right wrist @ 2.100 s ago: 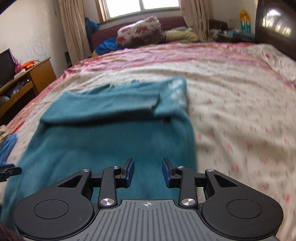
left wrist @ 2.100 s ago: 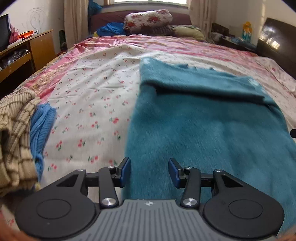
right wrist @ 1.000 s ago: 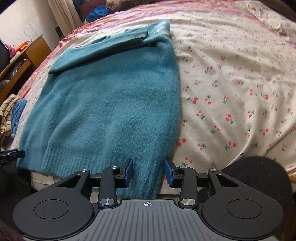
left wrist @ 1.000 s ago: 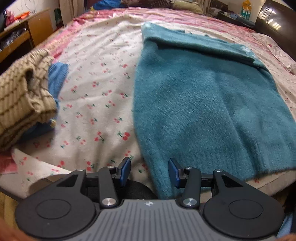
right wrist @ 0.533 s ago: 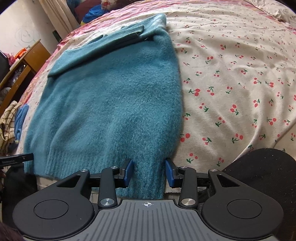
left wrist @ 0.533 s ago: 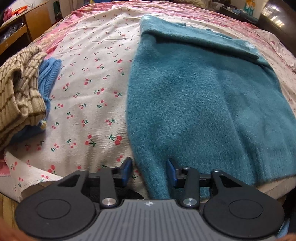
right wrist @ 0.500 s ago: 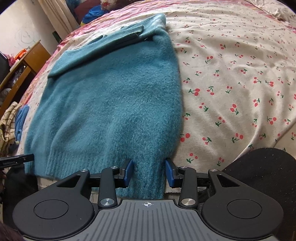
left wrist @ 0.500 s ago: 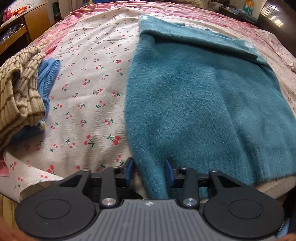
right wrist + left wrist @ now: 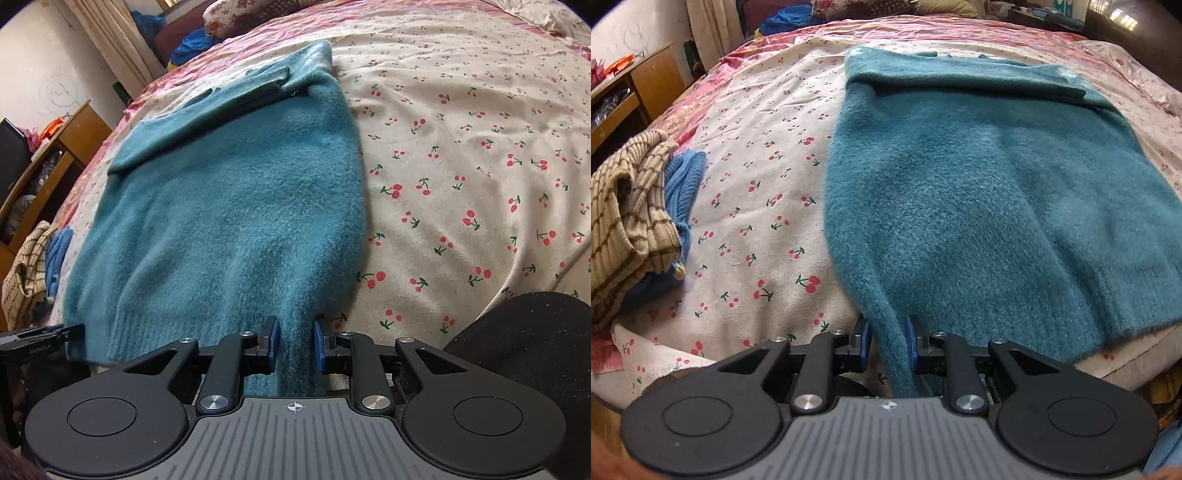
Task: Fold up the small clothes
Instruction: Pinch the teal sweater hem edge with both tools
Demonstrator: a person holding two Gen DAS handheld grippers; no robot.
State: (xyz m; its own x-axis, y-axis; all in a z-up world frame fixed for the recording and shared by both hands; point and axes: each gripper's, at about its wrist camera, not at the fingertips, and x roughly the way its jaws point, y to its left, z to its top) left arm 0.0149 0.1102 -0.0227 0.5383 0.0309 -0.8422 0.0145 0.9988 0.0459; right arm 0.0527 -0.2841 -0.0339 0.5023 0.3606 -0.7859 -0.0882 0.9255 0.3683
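A fluffy teal sweater (image 9: pixel 979 192) lies flat on the cherry-print bedsheet (image 9: pixel 757 192), sleeves folded across its far end. My left gripper (image 9: pixel 886 341) is shut on the sweater's near left hem corner, which bunches between the blue pads. In the right wrist view the sweater (image 9: pixel 229 206) fills the middle, and my right gripper (image 9: pixel 294 339) is shut on its near right hem corner. The left gripper's tip (image 9: pixel 40 338) shows at the left edge of that view.
A tan striped garment (image 9: pixel 624 225) and a blue knit one (image 9: pixel 681 184) are piled at the bed's left edge. A wooden desk (image 9: pixel 635 88) stands at the left. Pillows (image 9: pixel 236 14) lie at the headboard. A dark round object (image 9: pixel 532 354) is at the lower right.
Both grippers dropped to the near hem and closed on its two corners; the fabric now bunches between the pads.
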